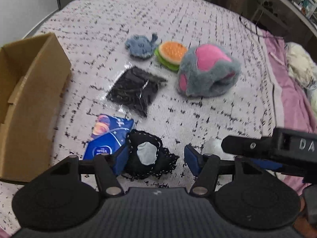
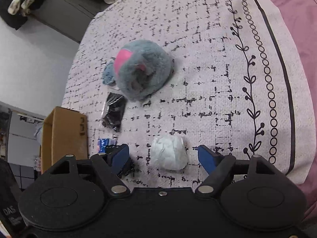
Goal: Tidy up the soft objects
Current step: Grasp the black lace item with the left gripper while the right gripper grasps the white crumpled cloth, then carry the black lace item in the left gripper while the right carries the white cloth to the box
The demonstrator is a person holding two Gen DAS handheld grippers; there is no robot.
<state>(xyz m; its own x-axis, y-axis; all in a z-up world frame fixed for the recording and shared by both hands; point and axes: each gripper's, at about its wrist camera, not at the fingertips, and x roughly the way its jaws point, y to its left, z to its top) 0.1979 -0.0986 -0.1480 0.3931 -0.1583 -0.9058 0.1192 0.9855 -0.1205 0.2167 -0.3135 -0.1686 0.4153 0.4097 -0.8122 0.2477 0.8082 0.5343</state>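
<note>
My left gripper (image 1: pixel 156 158) is open, its fingers on either side of a black lacy cloth piece (image 1: pixel 148 156) with a grey patch. A blue tissue pack (image 1: pixel 109 138) lies just left of it. Further off lie a black packet in clear wrap (image 1: pixel 134 91), a blue plush (image 1: pixel 140 46), a burger toy (image 1: pixel 171 55) and a grey-and-pink plush (image 1: pixel 208 73). My right gripper (image 2: pixel 163 156) is open around a crumpled white wad (image 2: pixel 170 152). The grey-and-pink plush (image 2: pixel 142 73) and black packet (image 2: pixel 115 113) show beyond it.
An open cardboard box (image 1: pixel 29 103) stands at the left on the patterned bed cover (image 1: pixel 198 119); it also shows in the right wrist view (image 2: pixel 63 134). Pink bedding (image 1: pixel 293 99) lies at the right. The right gripper's body (image 1: pixel 277 148) reaches in from the right.
</note>
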